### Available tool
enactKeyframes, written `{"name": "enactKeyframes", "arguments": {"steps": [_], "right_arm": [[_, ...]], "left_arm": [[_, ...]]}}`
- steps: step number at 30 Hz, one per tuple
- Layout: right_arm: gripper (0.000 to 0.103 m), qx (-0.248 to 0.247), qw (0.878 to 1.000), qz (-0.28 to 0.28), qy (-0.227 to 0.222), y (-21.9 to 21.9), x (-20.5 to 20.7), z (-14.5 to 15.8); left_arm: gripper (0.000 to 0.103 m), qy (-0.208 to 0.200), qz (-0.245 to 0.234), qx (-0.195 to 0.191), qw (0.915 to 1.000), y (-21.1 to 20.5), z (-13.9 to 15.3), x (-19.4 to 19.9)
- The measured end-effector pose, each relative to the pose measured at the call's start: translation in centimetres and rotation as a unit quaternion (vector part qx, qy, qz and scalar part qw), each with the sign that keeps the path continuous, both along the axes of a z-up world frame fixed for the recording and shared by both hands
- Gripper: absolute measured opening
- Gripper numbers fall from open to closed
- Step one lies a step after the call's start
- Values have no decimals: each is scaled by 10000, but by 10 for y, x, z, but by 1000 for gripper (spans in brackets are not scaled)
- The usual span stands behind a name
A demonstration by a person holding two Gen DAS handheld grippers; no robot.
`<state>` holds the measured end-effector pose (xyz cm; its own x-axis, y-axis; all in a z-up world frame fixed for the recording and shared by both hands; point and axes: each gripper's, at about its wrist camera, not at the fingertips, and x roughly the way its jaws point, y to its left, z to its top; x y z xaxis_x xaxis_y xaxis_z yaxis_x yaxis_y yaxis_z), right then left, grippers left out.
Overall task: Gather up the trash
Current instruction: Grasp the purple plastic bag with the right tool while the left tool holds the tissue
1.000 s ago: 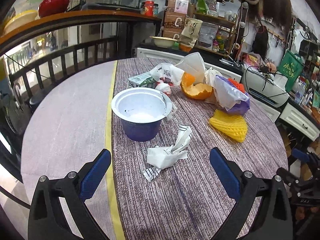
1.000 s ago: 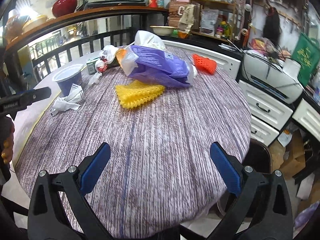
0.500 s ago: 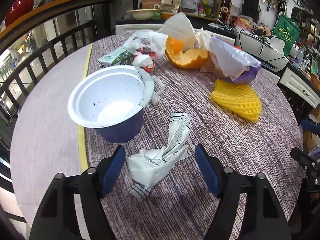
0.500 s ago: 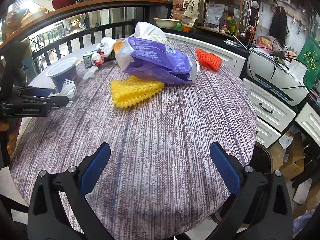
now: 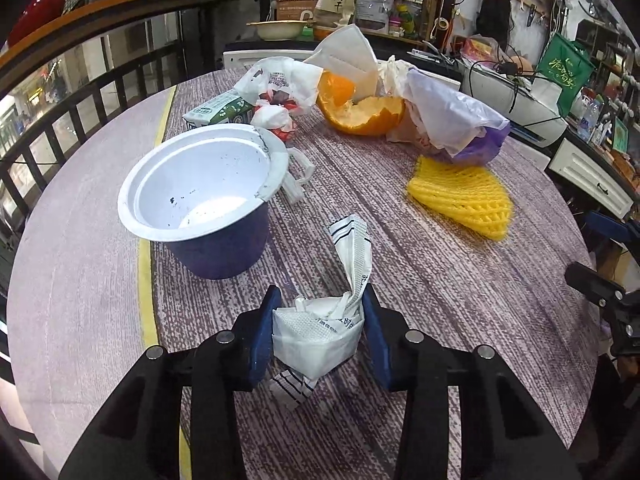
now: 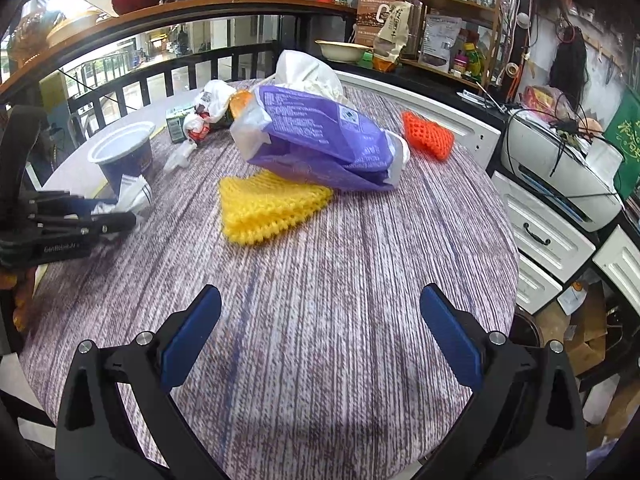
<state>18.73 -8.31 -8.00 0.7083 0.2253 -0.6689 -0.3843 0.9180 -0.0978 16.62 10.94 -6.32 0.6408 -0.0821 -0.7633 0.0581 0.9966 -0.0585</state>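
Note:
A crumpled white wrapper (image 5: 316, 332) with black stripes lies on the round table (image 5: 440, 320), just right of a purple cup (image 5: 200, 200) with a white inside. My left gripper (image 5: 322, 304) is closing on the wrapper, and both blue pads press its sides, bunching it up. The right wrist view shows the same gripper (image 6: 120, 216) at the far left with the wrapper (image 6: 136, 194) at its tips. My right gripper (image 6: 320, 336) stands open over bare tabletop with nothing between its fingers. A yellow foam net (image 6: 268, 204) lies a little beyond it.
More rubbish sits at the table's far side: a purple plastic bag (image 6: 320, 136), orange peel (image 5: 360, 112), a green carton (image 5: 218, 110), white bags (image 5: 280, 80) and an orange foam net (image 6: 426, 134). White drawers (image 6: 548, 236) and a printer (image 6: 560, 168) stand to the right. A railing runs behind.
My left gripper came down and forward over the wrapper, and its jaws narrowed from wide open until they squeezed it. My right gripper drifted slightly over the table and stayed open.

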Motion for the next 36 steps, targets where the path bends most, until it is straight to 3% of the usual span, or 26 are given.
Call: {"name": "enactKeyframes", "arguments": {"steps": [10, 20, 24, 28, 36], "right_arm": [[98, -190, 9986, 230, -436, 39, 28, 21], [96, -991, 9910, 320, -846, 95, 71, 17], [77, -1433, 9839, 242, -1039, 105, 81, 8], [53, -1527, 9822, 235, -1070, 102, 81, 5], [30, -1029, 9874, 145, -1195, 74, 72, 24]], "left_arm": [[41, -212, 85, -673, 9975, -5, 10, -9], [41, -377, 83, -631, 9973, -11, 13, -15], [41, -345, 29, -722, 9968, -12, 10, -15], [41, -322, -20, -759, 9966, -12, 8, -15], [41, -361, -113, -733, 9966, -17, 8, -18]]}}
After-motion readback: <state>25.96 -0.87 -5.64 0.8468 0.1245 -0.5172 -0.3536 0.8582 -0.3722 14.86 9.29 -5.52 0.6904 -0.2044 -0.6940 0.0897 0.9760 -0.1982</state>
